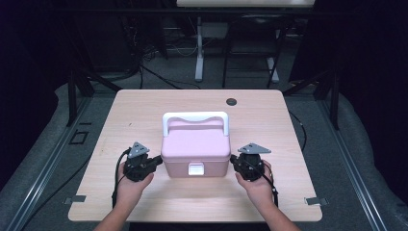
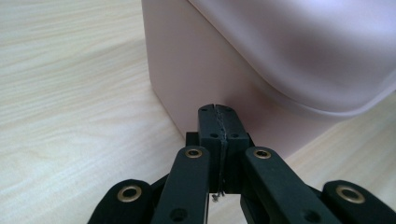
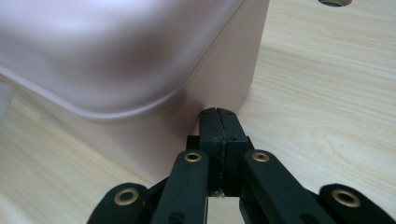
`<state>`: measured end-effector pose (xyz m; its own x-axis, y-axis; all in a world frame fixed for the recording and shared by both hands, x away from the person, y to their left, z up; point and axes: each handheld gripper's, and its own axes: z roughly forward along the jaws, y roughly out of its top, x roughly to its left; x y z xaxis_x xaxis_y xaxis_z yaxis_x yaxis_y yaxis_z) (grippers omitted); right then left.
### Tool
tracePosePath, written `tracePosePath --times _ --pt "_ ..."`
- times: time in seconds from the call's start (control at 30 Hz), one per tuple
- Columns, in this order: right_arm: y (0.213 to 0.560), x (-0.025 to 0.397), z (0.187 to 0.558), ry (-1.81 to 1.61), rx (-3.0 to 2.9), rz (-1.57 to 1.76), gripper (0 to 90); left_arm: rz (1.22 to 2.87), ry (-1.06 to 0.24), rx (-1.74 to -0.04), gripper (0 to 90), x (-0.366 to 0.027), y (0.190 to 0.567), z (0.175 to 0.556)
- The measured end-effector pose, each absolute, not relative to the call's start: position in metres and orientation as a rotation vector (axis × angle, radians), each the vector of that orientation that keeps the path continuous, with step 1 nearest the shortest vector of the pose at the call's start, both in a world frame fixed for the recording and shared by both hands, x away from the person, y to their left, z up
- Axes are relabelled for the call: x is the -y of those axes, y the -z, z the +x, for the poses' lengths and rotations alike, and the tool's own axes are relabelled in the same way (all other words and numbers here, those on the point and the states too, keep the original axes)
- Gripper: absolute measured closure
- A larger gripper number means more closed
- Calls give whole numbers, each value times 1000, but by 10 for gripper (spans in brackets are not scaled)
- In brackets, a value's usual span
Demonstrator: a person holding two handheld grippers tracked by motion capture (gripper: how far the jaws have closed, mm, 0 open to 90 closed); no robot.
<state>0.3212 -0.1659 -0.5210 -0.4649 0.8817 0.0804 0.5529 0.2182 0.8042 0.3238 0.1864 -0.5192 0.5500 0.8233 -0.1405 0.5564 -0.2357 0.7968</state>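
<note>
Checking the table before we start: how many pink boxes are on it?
1. The pink lidded box with a white handle stands mid-table, between the left gripper and right gripper.

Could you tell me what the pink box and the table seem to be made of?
Box: likely moulded plastic, smooth satin pink, with soft highlights on its rounded lid and a white handle. Table: pale wood or wood-look laminate, matt, with visible grain lines; which one cannot be told.
</note>
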Motion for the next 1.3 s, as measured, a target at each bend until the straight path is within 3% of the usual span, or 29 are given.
tracePosePath --times 0.7,1.3 --pt "518 181 269 -1136 -2190 1287 900 1965 -340 -1059 900 -184 518 285" --pt "521 186 253 -1159 -2167 1270 900 1961 -332 -1030 900 -183 520 270"
